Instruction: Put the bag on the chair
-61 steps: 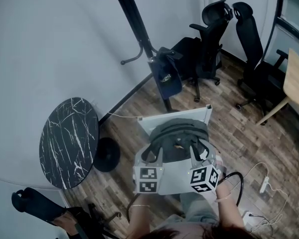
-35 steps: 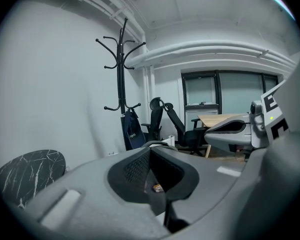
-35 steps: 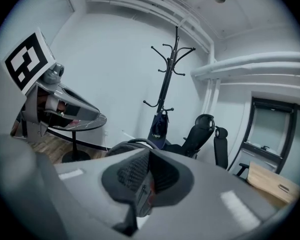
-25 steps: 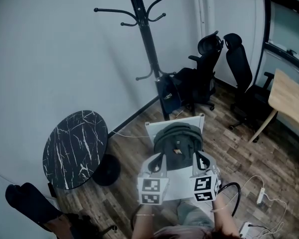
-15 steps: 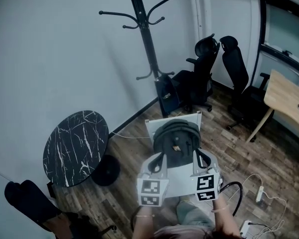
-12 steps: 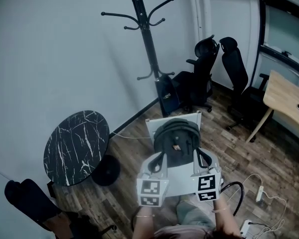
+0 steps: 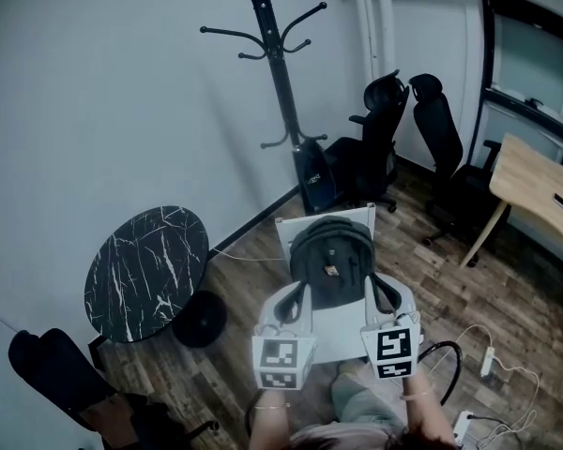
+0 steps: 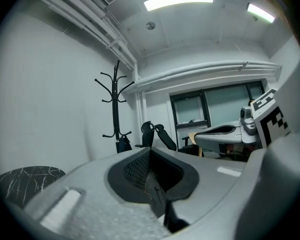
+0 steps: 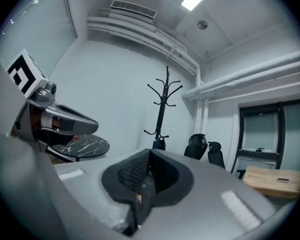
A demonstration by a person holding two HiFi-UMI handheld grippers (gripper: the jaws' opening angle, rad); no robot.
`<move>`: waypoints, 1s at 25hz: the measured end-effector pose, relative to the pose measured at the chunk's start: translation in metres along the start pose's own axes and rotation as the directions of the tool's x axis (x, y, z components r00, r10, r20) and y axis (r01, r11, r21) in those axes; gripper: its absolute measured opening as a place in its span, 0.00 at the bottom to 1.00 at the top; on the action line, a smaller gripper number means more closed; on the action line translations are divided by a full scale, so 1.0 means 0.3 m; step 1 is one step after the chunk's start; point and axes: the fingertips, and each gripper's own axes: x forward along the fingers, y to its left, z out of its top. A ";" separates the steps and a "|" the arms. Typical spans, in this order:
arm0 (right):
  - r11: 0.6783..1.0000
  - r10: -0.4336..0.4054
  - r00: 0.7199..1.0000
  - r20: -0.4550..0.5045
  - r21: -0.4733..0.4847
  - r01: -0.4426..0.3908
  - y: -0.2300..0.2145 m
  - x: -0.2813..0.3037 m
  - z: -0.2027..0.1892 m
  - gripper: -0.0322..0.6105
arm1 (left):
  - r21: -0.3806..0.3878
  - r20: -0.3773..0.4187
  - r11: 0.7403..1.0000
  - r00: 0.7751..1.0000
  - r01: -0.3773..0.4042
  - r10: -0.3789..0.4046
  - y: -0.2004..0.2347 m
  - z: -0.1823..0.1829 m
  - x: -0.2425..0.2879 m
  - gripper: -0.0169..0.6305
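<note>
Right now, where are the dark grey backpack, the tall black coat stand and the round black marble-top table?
dark grey backpack (image 7: 330, 248): head view, its upper front.
tall black coat stand (image 7: 280, 92): head view, its pole.
round black marble-top table (image 7: 145, 272): head view, its top.

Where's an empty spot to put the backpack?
The white chair's seat under the dark backpack is bare; so is the round black marble table by the wall. The black office chairs and black coat stand crowd the far corner.
</note>
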 end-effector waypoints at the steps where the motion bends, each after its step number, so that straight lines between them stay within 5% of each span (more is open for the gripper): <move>1: 1.000 -0.001 1.000 0.005 -0.001 0.001 0.004 -0.014 0.006 0.05 | 0.001 0.002 1.000 1.000 -0.003 0.003 -0.004 0.004 -0.014 0.04; 25: 1.000 -0.007 0.999 0.041 -0.024 0.008 0.088 -0.352 0.046 0.05 | 0.015 0.005 0.999 0.999 -0.034 0.034 -0.137 0.015 -0.323 0.04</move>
